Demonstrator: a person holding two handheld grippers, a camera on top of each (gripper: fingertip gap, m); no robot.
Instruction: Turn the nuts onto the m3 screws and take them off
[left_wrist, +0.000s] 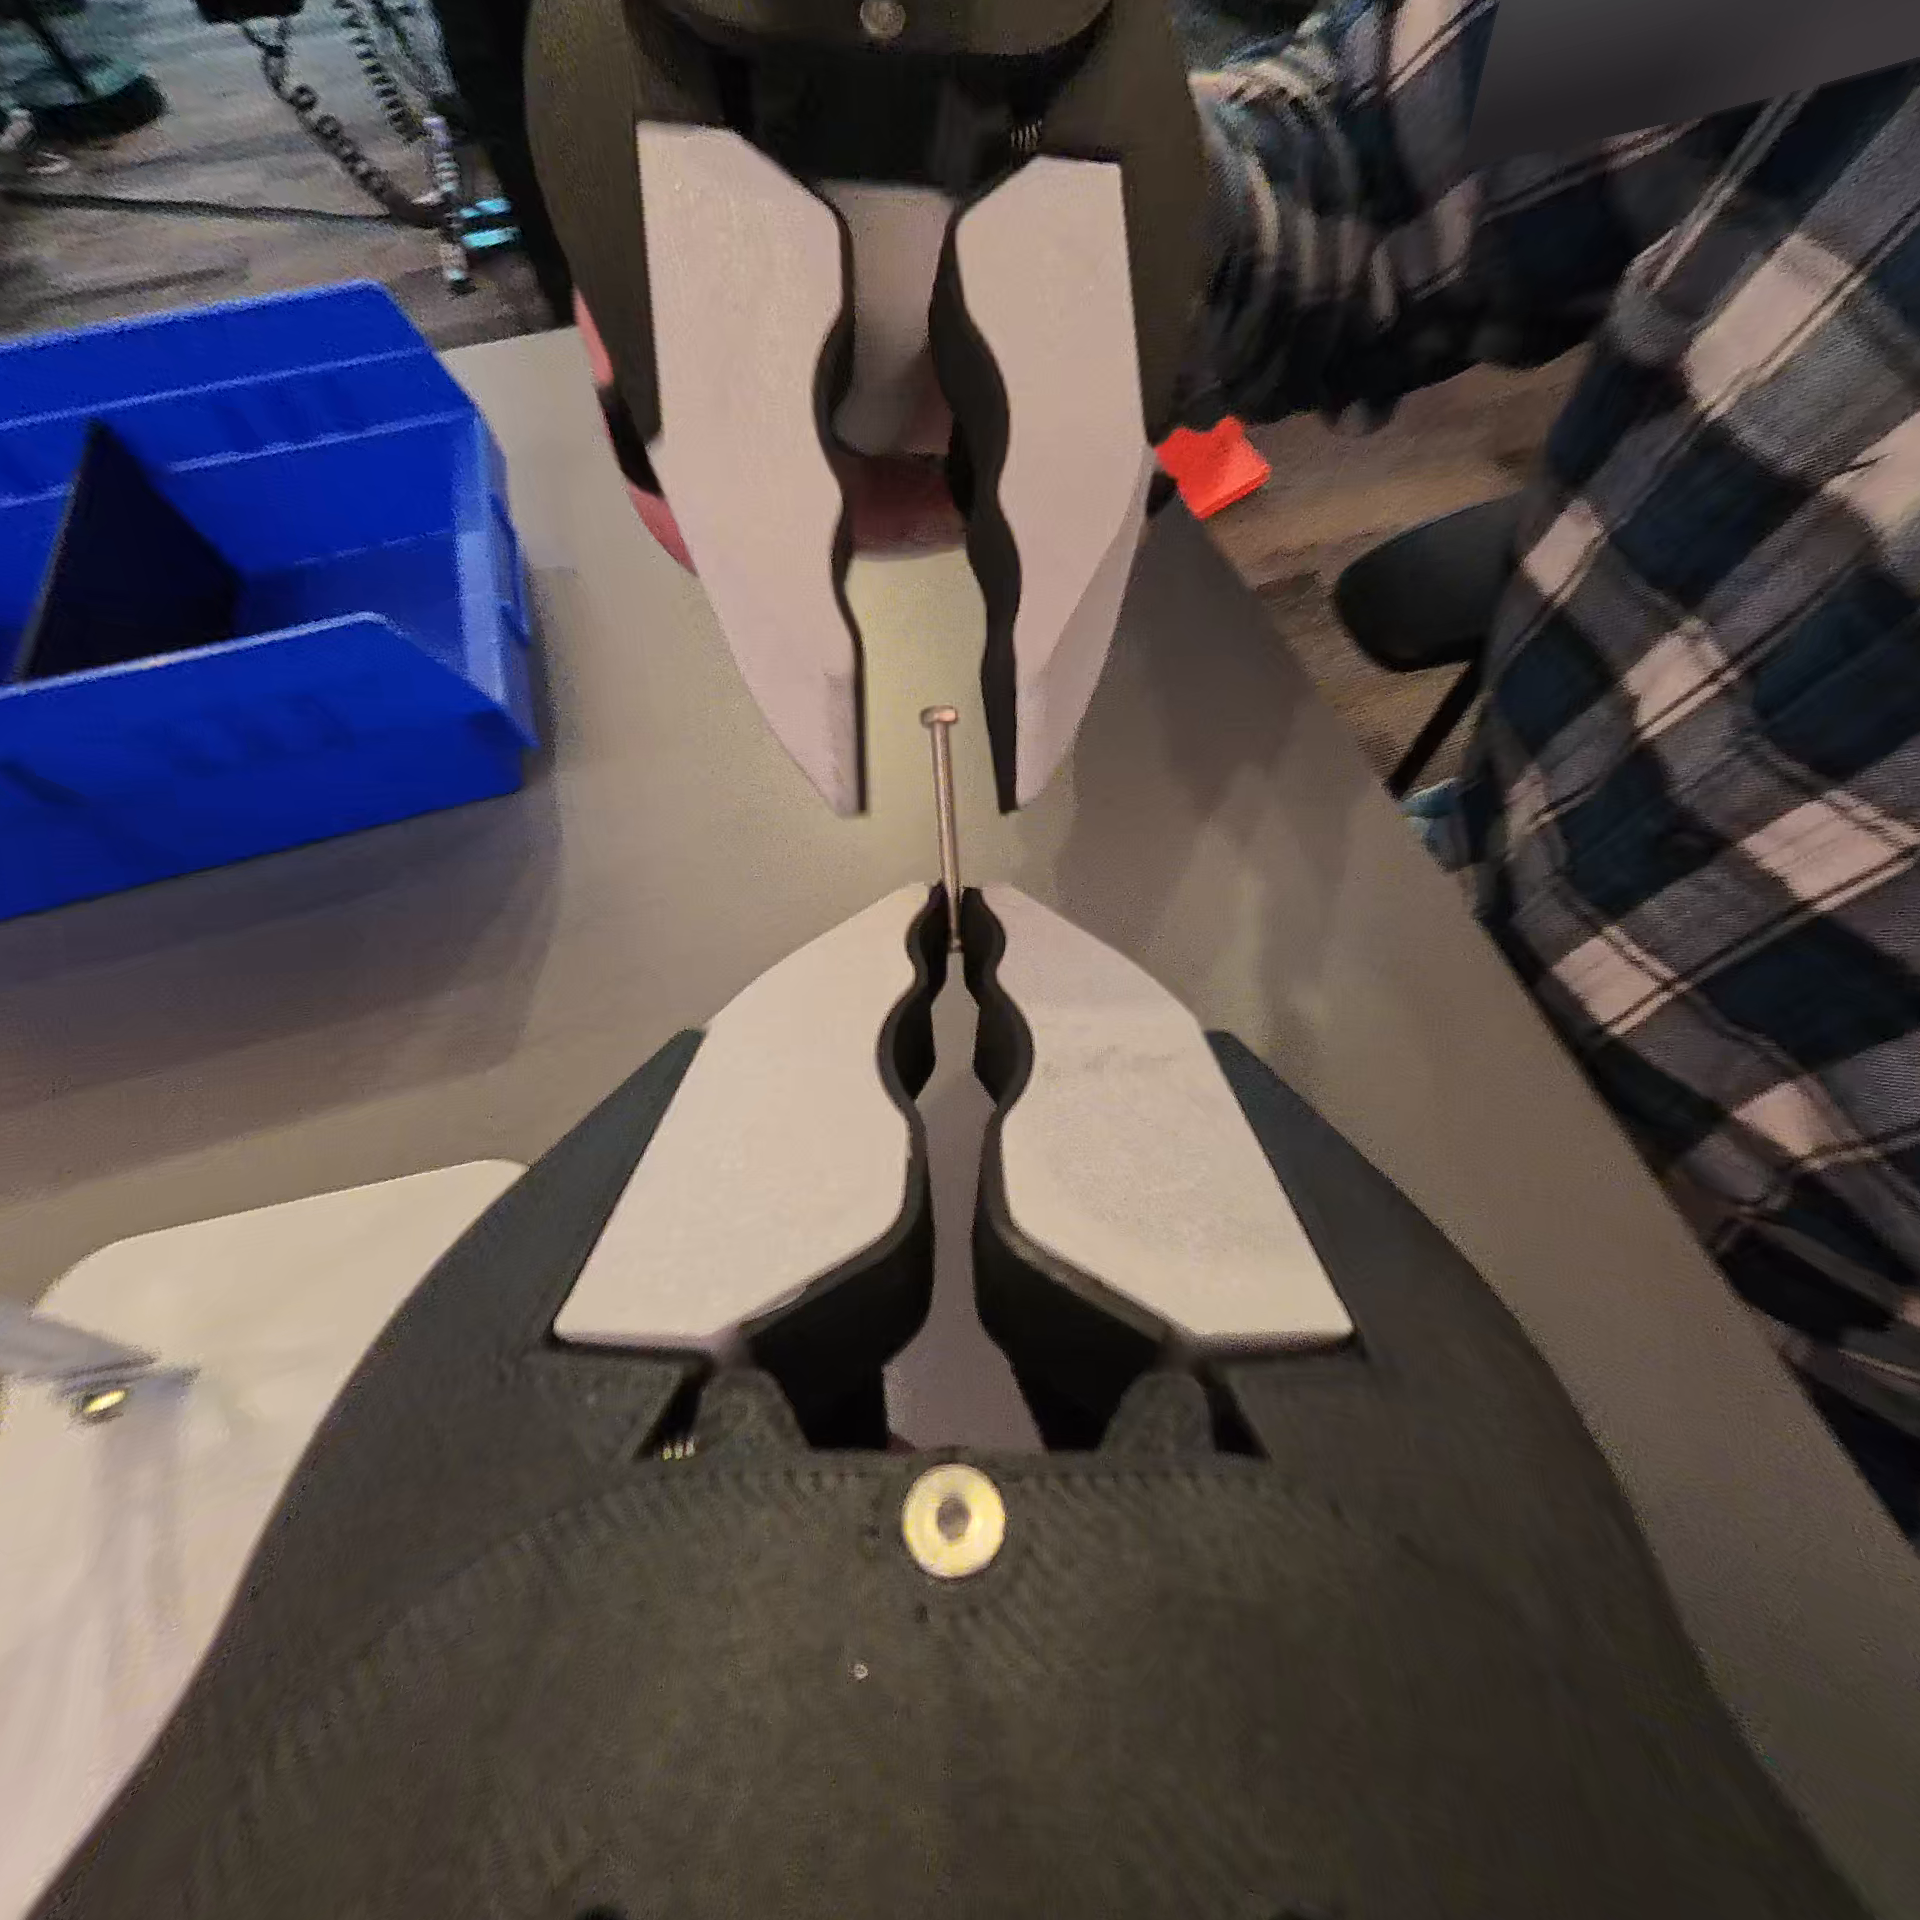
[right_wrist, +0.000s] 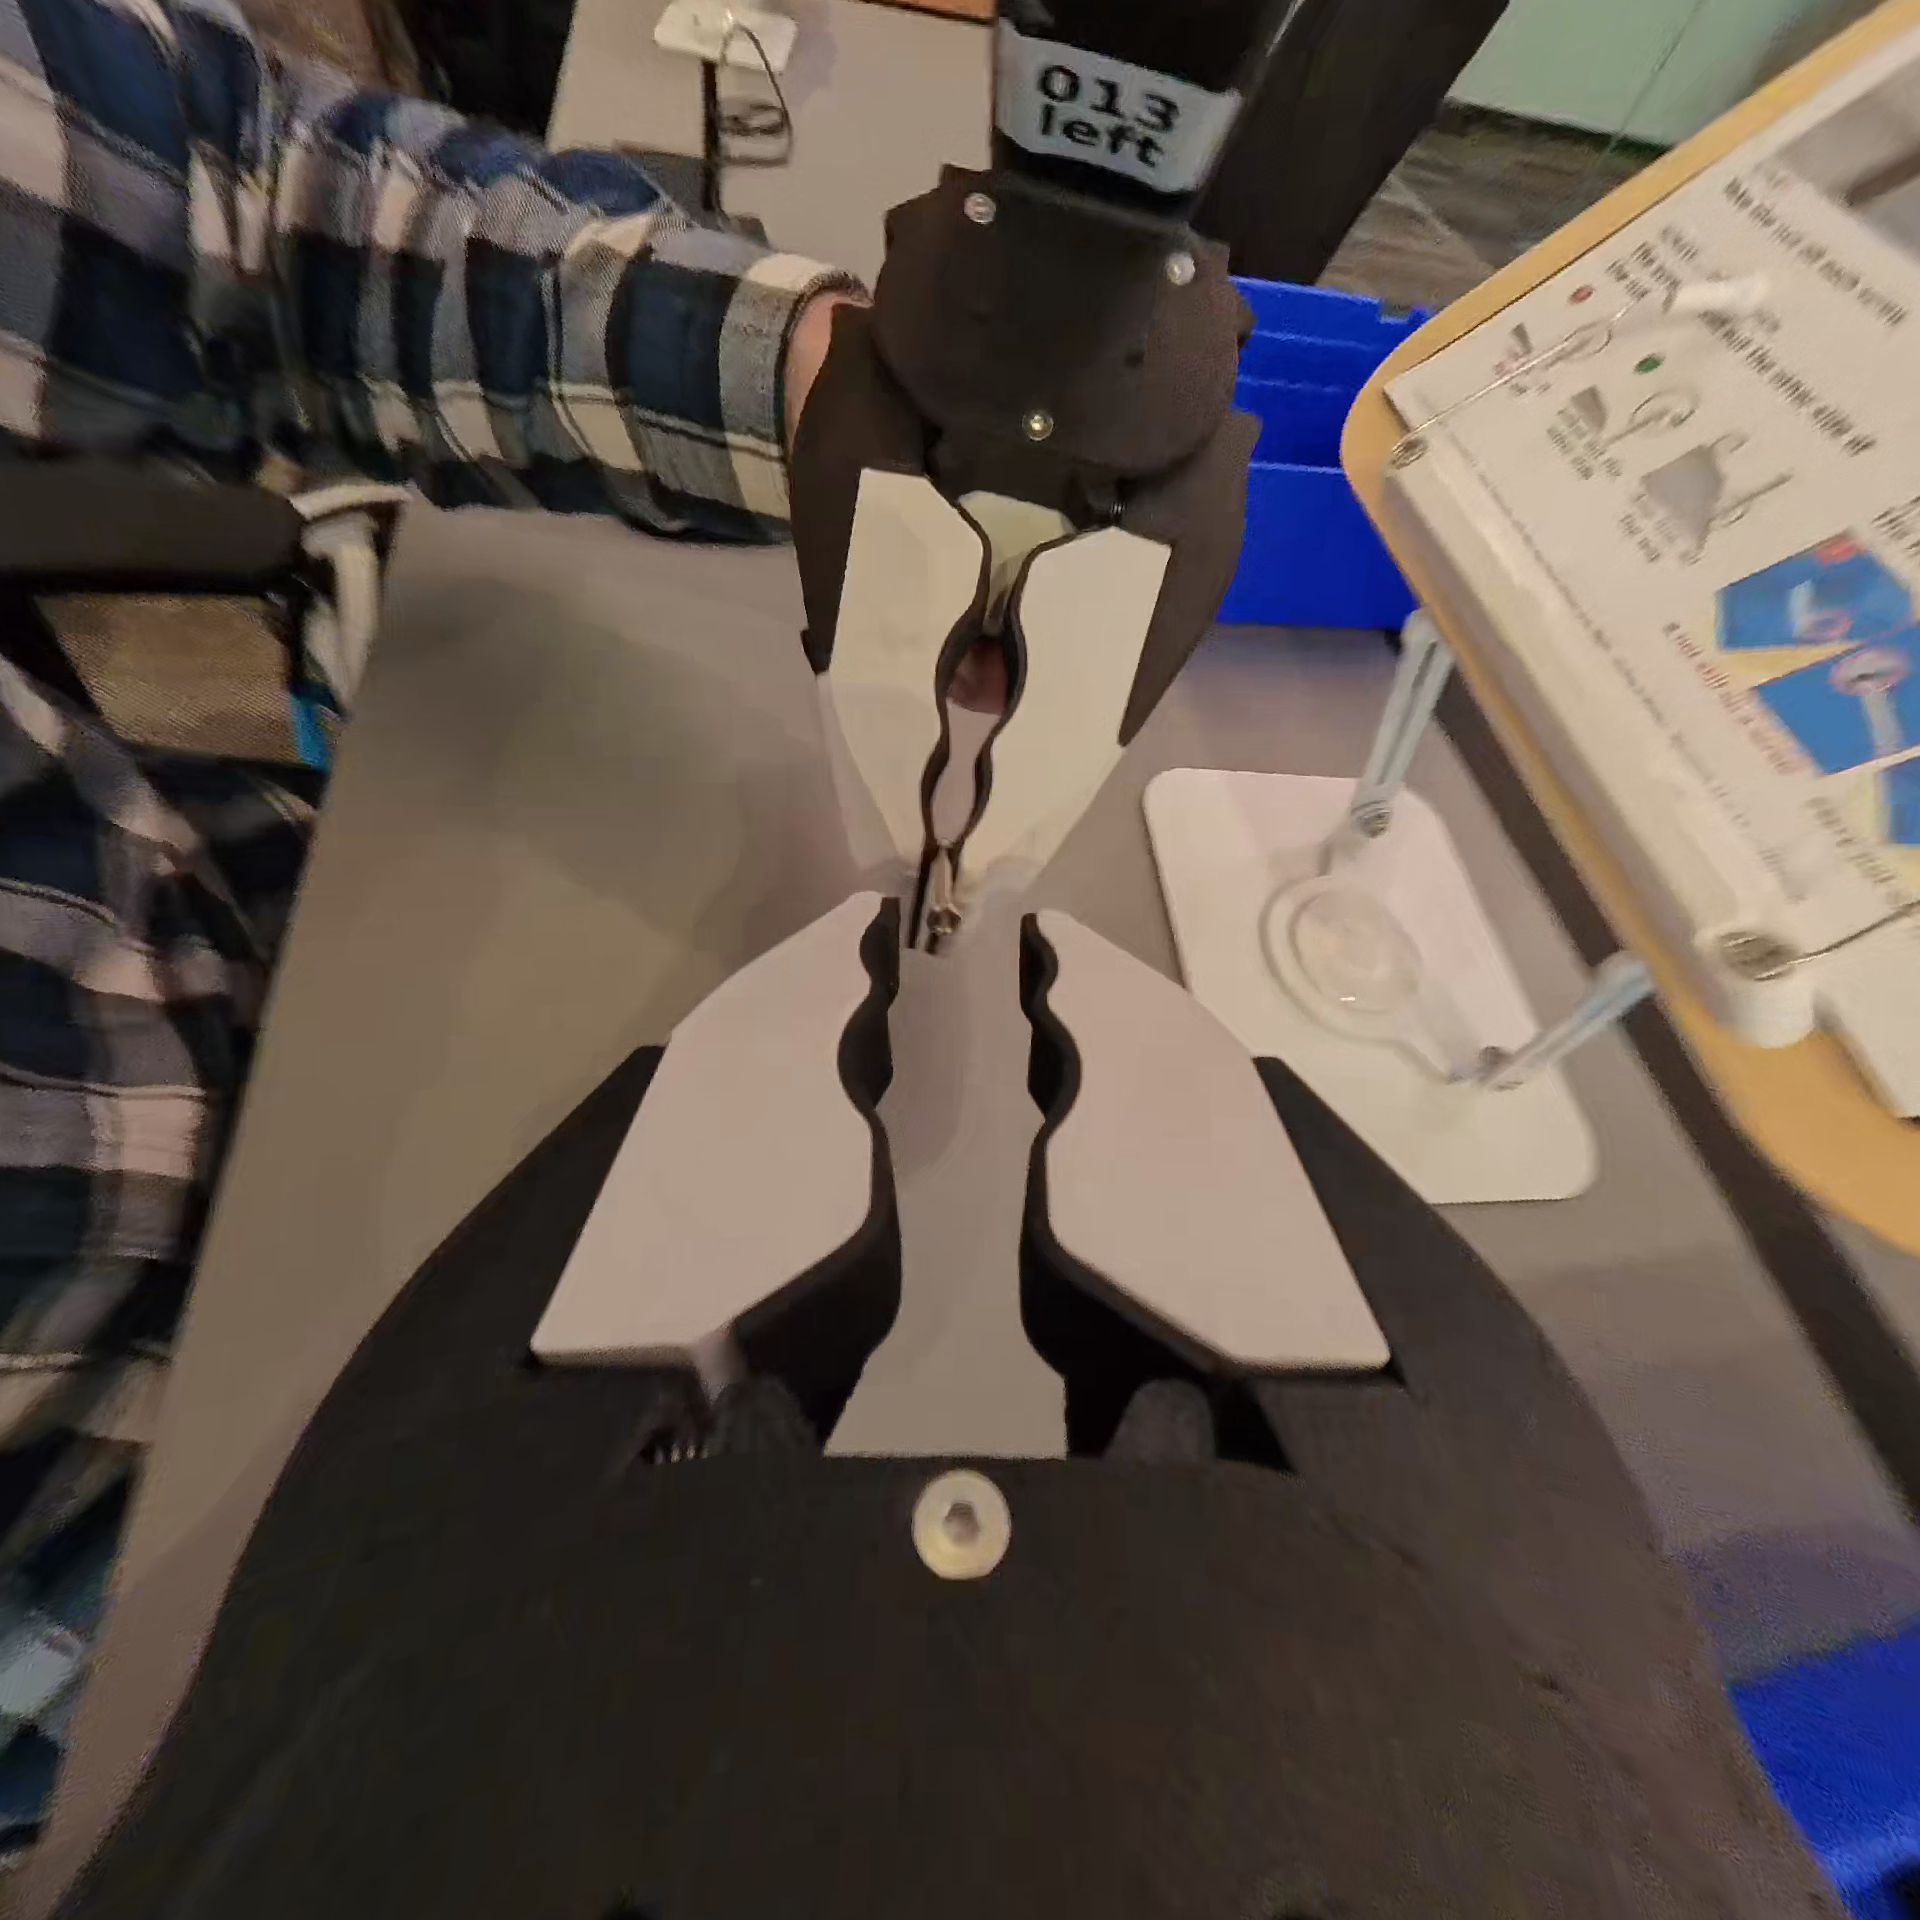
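Grey table (left_wrist: 644, 935) bears blue bin (left_wrist: 239, 582), white base (right_wrist: 1351, 977)

The bin (left_wrist: 260, 582) is blue, the table (left_wrist: 665, 935) grey. The sleeve (right_wrist: 436, 343) is plaid in blue, white and black; the screw (left_wrist: 945, 800) is silver.

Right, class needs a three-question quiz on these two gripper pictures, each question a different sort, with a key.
1. True or false: the left hand-held gripper is shut on a thin metal bolt.
2. The right hand-held gripper is: A) open, B) clamped on the bolt, C) holding a cup.
3. What colour is the bin on the table?

Key: 1 true; 2 A; 3 blue.
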